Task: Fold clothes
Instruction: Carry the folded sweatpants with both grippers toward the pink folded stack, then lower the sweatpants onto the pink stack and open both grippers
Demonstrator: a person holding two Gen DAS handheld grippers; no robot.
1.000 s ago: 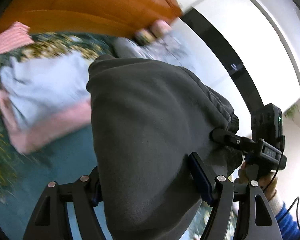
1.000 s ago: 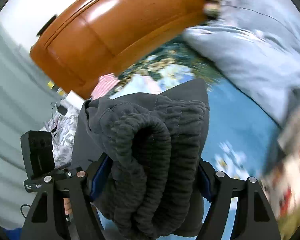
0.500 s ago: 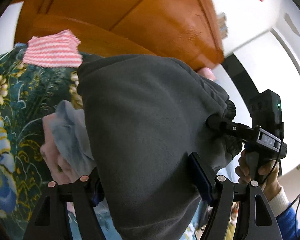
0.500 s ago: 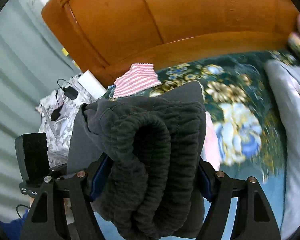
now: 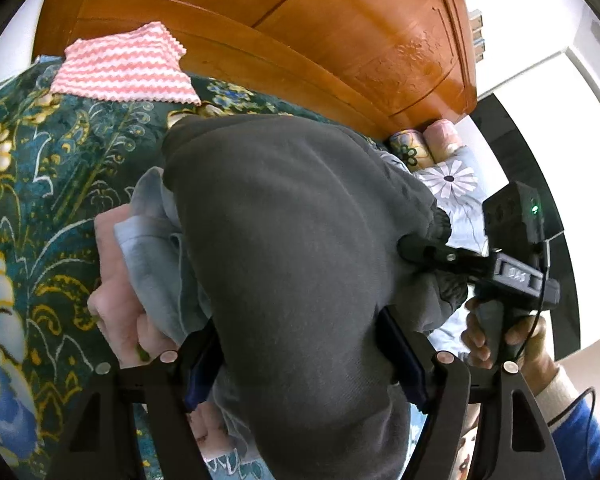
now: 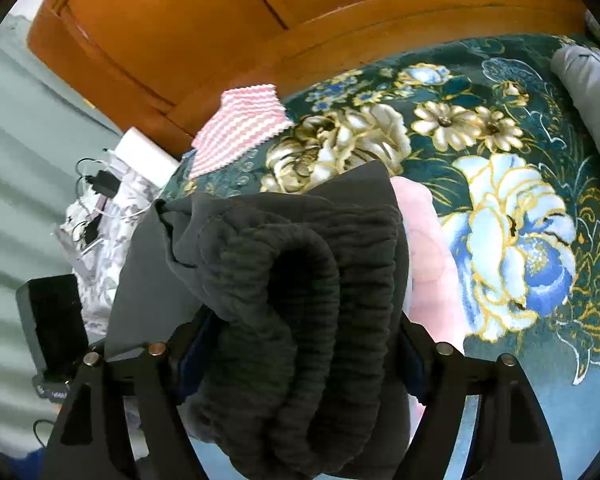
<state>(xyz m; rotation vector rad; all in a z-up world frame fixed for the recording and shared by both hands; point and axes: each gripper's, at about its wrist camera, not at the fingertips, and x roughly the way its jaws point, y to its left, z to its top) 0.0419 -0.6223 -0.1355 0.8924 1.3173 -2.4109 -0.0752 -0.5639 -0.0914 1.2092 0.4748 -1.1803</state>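
Note:
A folded dark grey garment [image 5: 292,264] fills the left wrist view, clamped in my left gripper [image 5: 304,356]. My right gripper [image 6: 296,356] is shut on its ribbed, folded waistband end [image 6: 300,292]. The right gripper also shows in the left wrist view [image 5: 424,250] at the garment's right edge. The garment hangs just above a stack of folded clothes, a light blue piece [image 5: 156,240] on a pink one [image 5: 112,280], which also shows in the right wrist view [image 6: 428,256].
The clothes lie on a dark green floral bedspread [image 6: 500,208]. A pink-and-white striped cloth [image 5: 124,68] lies by the wooden headboard [image 5: 300,20]. Rolled pillows [image 5: 424,144] and a grey duvet [image 6: 592,80] lie to the right. A bedside table with cables [image 6: 108,200] stands to the left.
Both grippers have carried the dark garment across the bed towards the headboard and down over the blue and pink stack. Their hold has not changed.

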